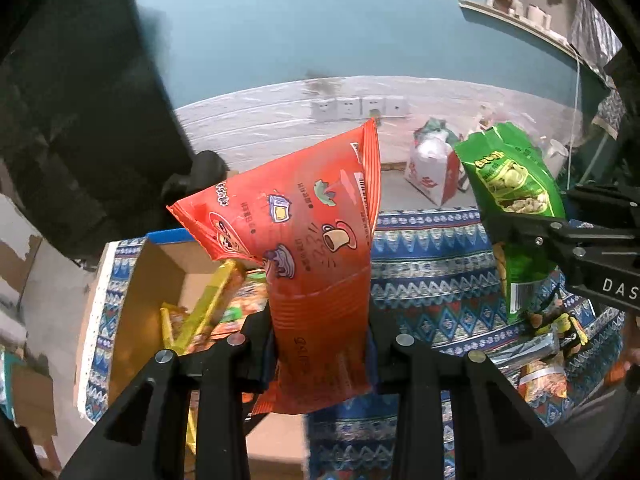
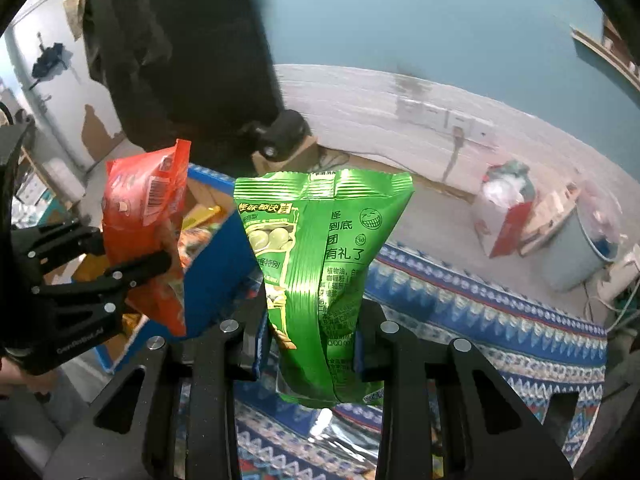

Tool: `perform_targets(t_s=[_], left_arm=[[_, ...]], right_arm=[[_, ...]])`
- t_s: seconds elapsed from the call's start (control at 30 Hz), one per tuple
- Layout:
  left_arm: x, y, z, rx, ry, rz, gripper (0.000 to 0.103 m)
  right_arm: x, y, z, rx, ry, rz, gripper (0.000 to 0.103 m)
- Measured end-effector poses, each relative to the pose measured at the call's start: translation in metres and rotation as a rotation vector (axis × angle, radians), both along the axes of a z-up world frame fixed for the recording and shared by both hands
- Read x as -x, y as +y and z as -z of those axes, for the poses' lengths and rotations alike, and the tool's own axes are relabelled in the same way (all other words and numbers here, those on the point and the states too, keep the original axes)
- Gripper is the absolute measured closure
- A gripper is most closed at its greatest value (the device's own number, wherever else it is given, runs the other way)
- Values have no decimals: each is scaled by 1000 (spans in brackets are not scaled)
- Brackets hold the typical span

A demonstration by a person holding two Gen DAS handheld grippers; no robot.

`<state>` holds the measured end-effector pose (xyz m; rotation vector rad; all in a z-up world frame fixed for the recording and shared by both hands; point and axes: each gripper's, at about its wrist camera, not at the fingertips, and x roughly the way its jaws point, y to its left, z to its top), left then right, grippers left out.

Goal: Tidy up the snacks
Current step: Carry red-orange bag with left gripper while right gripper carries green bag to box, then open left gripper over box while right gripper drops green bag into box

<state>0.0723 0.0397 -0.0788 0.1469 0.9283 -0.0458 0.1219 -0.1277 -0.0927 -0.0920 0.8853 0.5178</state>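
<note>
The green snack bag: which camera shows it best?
The right wrist view: the green snack bag fills the centre, print readable, clamped in the right gripper. The left wrist view shows it only at the right edge, smaller, partly hidden by that gripper.

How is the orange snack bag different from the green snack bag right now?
The orange snack bag is in the left gripper, the green snack bag in the right gripper. Orange shows cartoon drawings; green shows pale round snacks. Both are pinched low and held upright above the patterned cloth.

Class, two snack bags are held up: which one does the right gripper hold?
The green bag, pinched in the right gripper; the orange-red bag sits in the left gripper.
</note>
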Motion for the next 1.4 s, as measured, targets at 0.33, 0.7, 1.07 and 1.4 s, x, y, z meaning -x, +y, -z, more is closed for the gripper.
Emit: perform_targets(t_s=[0.33,0.7,1.07,1.4], left_arm=[[10,49,2,18,0,-78,68],[21,103,6,41,7,-171,68],[23,153,28,61,57,-269,68],[22,173,38,49,101,-322,54]], right_arm=[[-8,62,-2,-12,-3,-88,74],[-11,118,-2,-19,-3,-159,74],[-16,162,3,-25,12,-198,74],[-19,203,16,-22,52,-231,74]])
